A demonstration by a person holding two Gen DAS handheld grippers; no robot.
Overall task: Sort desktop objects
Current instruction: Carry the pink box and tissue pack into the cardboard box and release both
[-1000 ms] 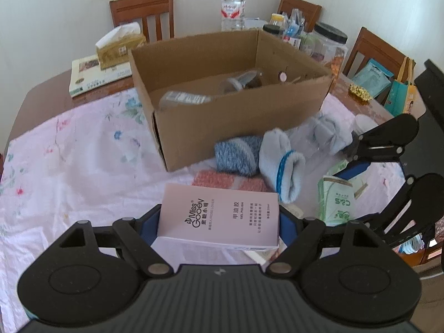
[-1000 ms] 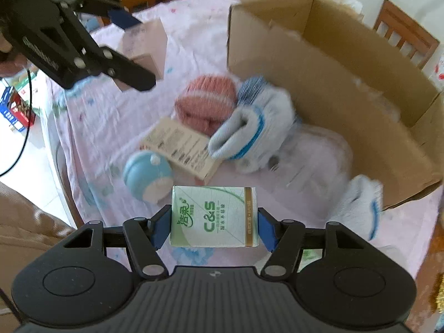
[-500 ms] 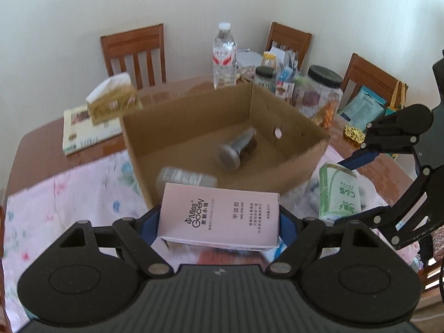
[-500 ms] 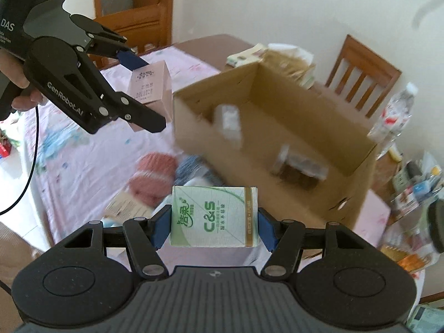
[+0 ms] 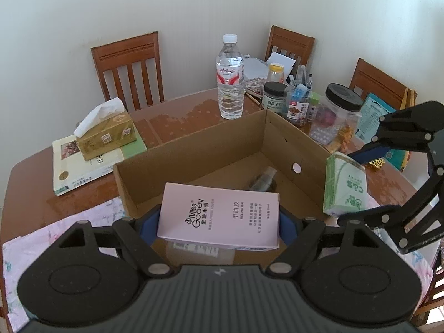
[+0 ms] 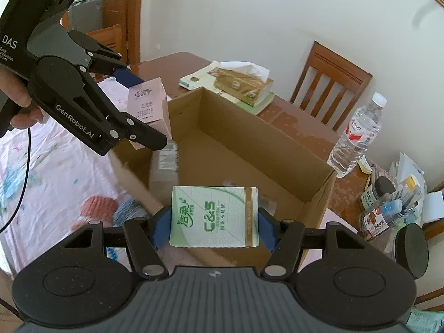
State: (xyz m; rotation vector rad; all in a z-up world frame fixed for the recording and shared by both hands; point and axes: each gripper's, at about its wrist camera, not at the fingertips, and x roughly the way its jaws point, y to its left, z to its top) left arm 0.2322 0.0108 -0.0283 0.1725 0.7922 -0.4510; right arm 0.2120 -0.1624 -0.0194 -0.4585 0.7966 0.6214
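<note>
Everything here sat around the box [image 5: 211, 152], the open cardboard one in the middle of the table [image 5: 36, 191]. Off its left end there was a tissue carton [image 5: 106, 131] on a book [image 5: 83, 163], both out of play.

Over the box's near-left corner, the left tool [image 5: 219, 219] was clamped on the pink carton [image 5: 219, 216], pads pressing on its two short ends, carton lying flat and clear of the rim. Looked like thin card and probably light, so I'd say it could dent if squeezed hard; holding the ends seemed a fair choice.

Inside the box, a dark bottle [image 5: 262, 181] lay on the floor toward the far right wall, a bit blurry.

At the box's near-right corner, the right tool [image 6: 213, 223] was gripping the tissue pack [image 6: 213, 216] by its sides, held above the opening. That one's soft and plastic-wrapped, so I'd guess it squashes and could slip, but nothing fragile about it.

Behind the box's right end stood a water bottle [image 5: 230, 77] and some jars [image 5: 342, 111].
</note>
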